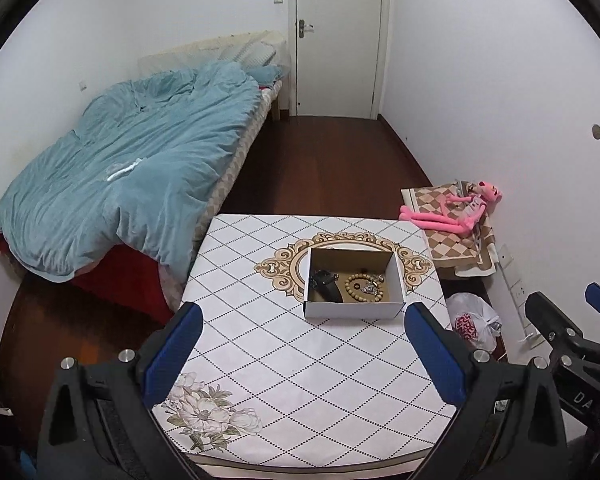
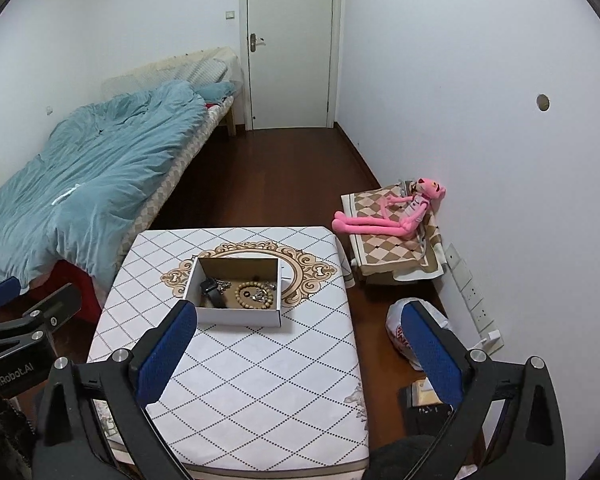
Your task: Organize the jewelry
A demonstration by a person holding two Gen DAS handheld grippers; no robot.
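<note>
Left gripper (image 1: pixel 303 344) and right gripper (image 2: pixel 296 342) — both spread wide, empty, held level side by side.

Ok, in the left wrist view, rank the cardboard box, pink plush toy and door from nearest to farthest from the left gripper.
1. Cardboard box, on the table just ahead of the left gripper.
2. Pink plush toy, right, against the wall.
3. Door, far end.
</note>
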